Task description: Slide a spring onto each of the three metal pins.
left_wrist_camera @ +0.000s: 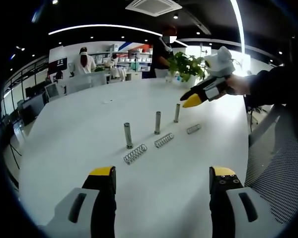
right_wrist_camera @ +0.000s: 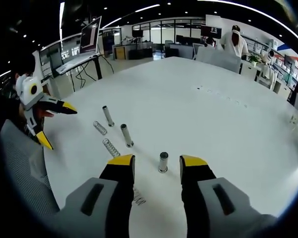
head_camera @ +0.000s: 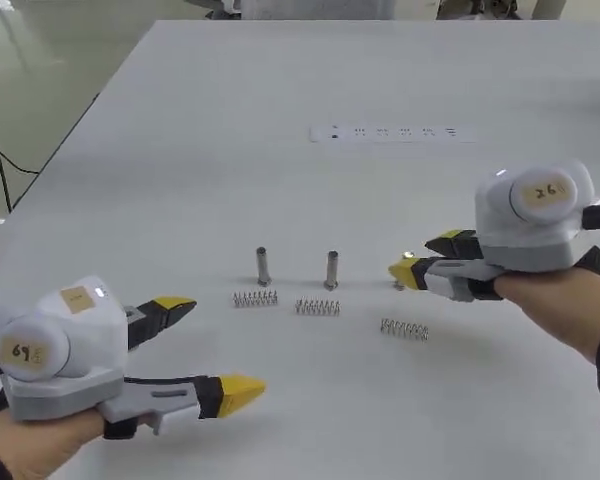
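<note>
Jaws parted, the right hand-held gripper (head_camera: 410,257) points at the bare end pin (right_wrist_camera: 163,162) right of the middle pin (head_camera: 332,270) on a white desk (head_camera: 180,180), while the left hand-held gripper (head_camera: 228,343), also spread and empty, hovers nearer the person. Three springs (head_camera: 318,307) lie flat just in front of the pins (none threaded yet); each is best pinched near one end, stood upright and centred over its pin before lowering.
</note>
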A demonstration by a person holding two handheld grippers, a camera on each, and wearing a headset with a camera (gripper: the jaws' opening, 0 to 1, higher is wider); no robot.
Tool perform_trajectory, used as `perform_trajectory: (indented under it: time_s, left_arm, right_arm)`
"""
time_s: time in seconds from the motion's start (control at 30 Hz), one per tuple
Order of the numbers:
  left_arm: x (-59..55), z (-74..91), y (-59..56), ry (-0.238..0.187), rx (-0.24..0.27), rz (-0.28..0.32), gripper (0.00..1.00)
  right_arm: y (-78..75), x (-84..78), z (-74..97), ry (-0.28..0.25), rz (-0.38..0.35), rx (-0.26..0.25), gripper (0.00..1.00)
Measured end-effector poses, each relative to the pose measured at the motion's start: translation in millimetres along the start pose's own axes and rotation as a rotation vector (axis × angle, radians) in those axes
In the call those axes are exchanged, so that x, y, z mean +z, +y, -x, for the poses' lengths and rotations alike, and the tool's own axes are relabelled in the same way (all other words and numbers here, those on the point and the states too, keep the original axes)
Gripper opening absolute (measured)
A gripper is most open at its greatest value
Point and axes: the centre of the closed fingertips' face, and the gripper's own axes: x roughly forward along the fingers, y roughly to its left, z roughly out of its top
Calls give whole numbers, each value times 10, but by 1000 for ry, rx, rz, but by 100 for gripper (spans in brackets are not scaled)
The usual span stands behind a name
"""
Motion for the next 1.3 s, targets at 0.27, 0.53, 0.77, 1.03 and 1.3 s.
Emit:
perform_trajectory:
  time_s: [0.27,0.53,0.77,1.03,1.3]
  left_arm:
    - [6,-77,100,22,-14,-25,74]
    - [-8,-167,146,40,-30,-39,73]
    - [-31,-211,175,52,-38,-41,72]
    - [-50,-257,223,62,-41,-40,71]
    - [-42,-310,258,61,-49,-48,68]
  right_arm:
    - [6,-56,65,-9,-20,-8,40]
    - [36,-103,151,-19,-19,-9,46]
    - [106,-126,280,-33,0,2,53]
    - [173,-153,413,-48,5,19,61]
    - [284,-220,591,-62,-12,29,63]
